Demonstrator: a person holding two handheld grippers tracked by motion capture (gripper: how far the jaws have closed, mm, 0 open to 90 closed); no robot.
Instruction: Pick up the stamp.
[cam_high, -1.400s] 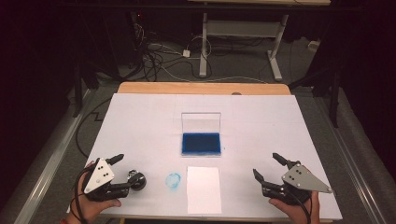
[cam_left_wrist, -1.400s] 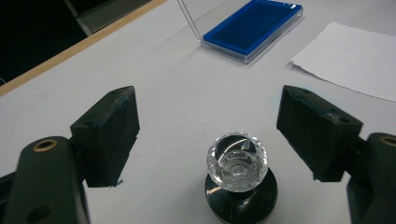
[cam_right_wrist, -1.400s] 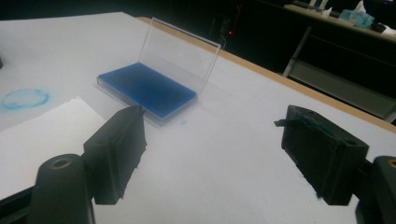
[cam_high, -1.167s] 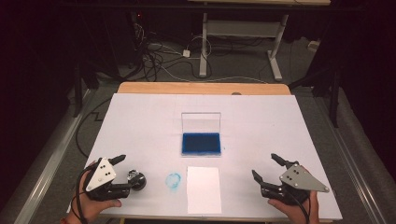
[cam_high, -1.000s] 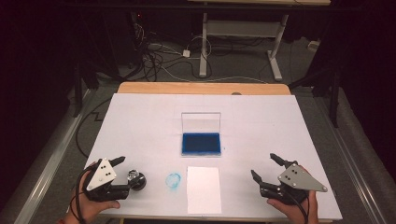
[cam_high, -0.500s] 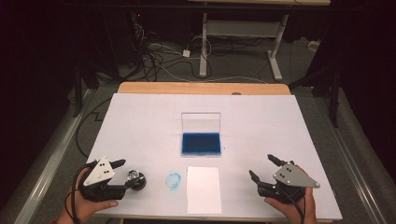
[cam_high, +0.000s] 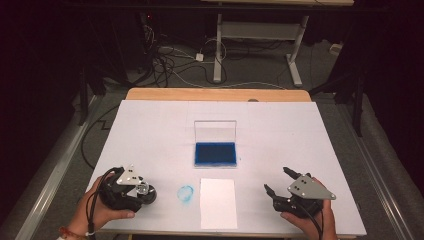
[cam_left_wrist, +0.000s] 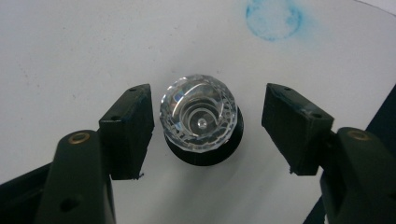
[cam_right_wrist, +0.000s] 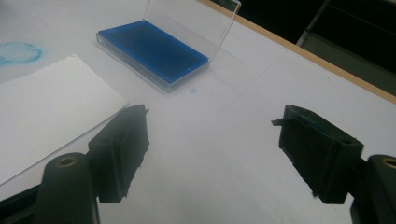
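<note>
Left tool (cam_left_wrist: 205, 126) jaws half-open, just been closing, astride crystal-topped stamp (cam_left_wrist: 200, 122), pads not touching. Right tool (cam_right_wrist: 210, 154) open, empty. Stamp left of blue smudge (cam_high: 185, 193). One stamp, one ink pad (cam_high: 215, 154), one paper sheet (cam_high: 218, 202).

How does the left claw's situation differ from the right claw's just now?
The left gripper has a clear faceted stamp knob between its jaws, which have just been closing without touching it yet; the right gripper has bare table between its jaws. The left points down at the table, the right looks towards the blue ink pad. Both have black jaws.
</note>
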